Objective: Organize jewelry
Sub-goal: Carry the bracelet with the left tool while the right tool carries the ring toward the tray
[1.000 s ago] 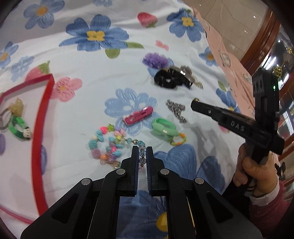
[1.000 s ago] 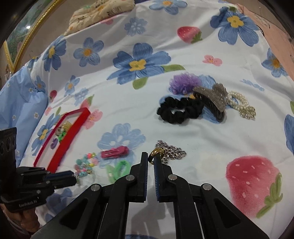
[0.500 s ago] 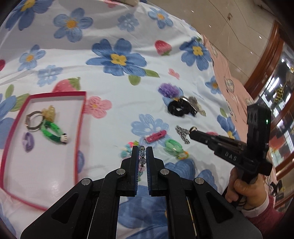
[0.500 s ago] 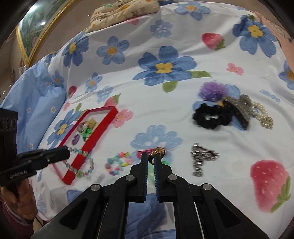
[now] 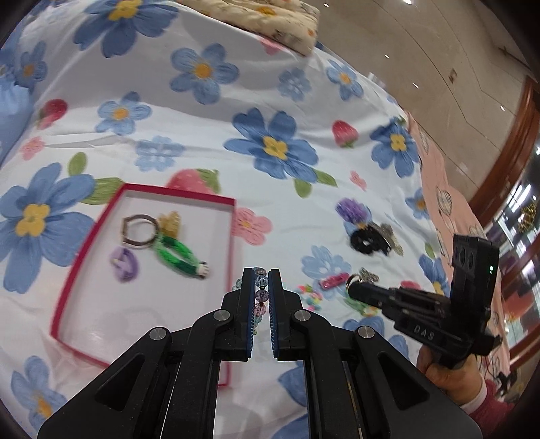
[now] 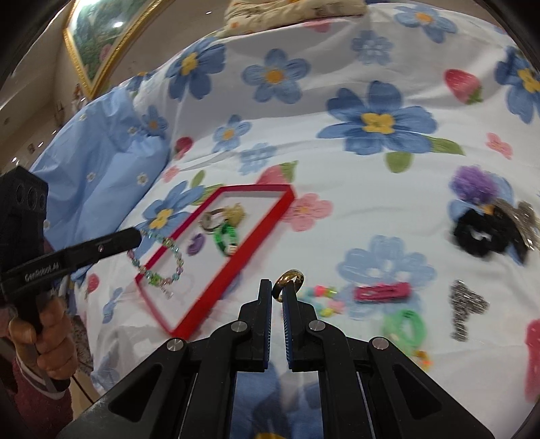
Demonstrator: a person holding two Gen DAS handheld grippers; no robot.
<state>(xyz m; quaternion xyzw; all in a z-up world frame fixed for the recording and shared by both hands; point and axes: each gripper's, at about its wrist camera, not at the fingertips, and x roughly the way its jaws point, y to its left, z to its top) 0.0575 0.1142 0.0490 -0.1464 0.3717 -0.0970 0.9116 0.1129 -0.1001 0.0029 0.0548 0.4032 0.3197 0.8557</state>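
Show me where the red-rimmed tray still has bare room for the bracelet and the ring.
The red-rimmed tray is bare across its near half, below the purple hair tie and green band. Its far half is crowded: those two plus the metal ring and yellow piece. The beaded bracelet hangs over the free part from the left gripper; the gold ring is pinched in the right gripper.

floral bedsheet, cream pillow, gilt-framed painting, tiled floor
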